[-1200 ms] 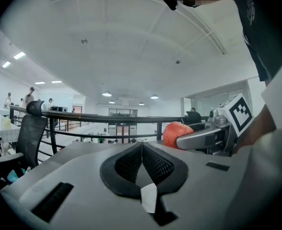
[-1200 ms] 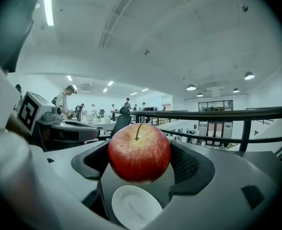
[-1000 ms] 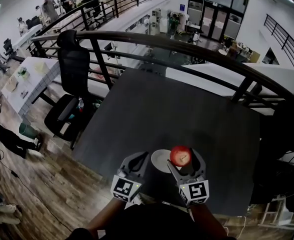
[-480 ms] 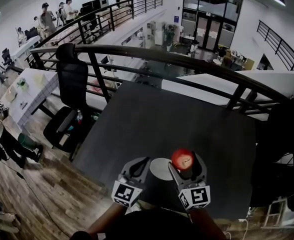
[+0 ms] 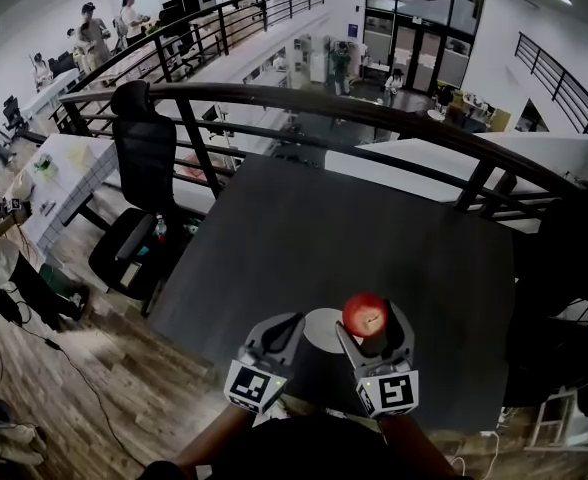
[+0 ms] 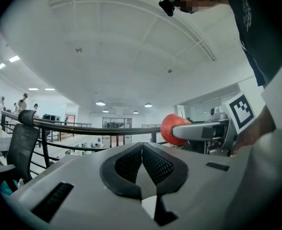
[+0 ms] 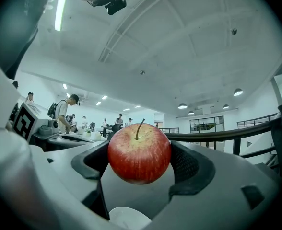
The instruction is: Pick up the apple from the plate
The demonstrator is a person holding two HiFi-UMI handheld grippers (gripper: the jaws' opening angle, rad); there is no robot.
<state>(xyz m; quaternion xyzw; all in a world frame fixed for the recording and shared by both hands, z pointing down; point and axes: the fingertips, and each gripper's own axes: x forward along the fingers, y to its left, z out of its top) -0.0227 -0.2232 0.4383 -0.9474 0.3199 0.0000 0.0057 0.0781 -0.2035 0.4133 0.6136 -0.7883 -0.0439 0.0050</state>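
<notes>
A red apple [image 5: 365, 313] with its stem up is held in the air by my right gripper [image 5: 369, 320], whose jaws are shut on both of its sides. In the right gripper view the apple [image 7: 139, 153] fills the space between the dark pads, and the white plate [image 7: 128, 218] shows below it. On the dark table the white plate [image 5: 320, 326] lies between the two grippers, bare. My left gripper [image 5: 282, 330] hovers just left of the plate with its pads [image 6: 130, 165] pressed together and nothing between them. The apple [image 6: 171, 127] shows at that view's right.
The dark square table [image 5: 344, 238] stands against a curved black railing [image 5: 304, 98] over a drop to a lower floor. A black office chair [image 5: 139, 178] stands at the table's left. People stand far off at the back left.
The apple and both grippers keep nearly the same place over the plate; the head view has shifted slightly.
</notes>
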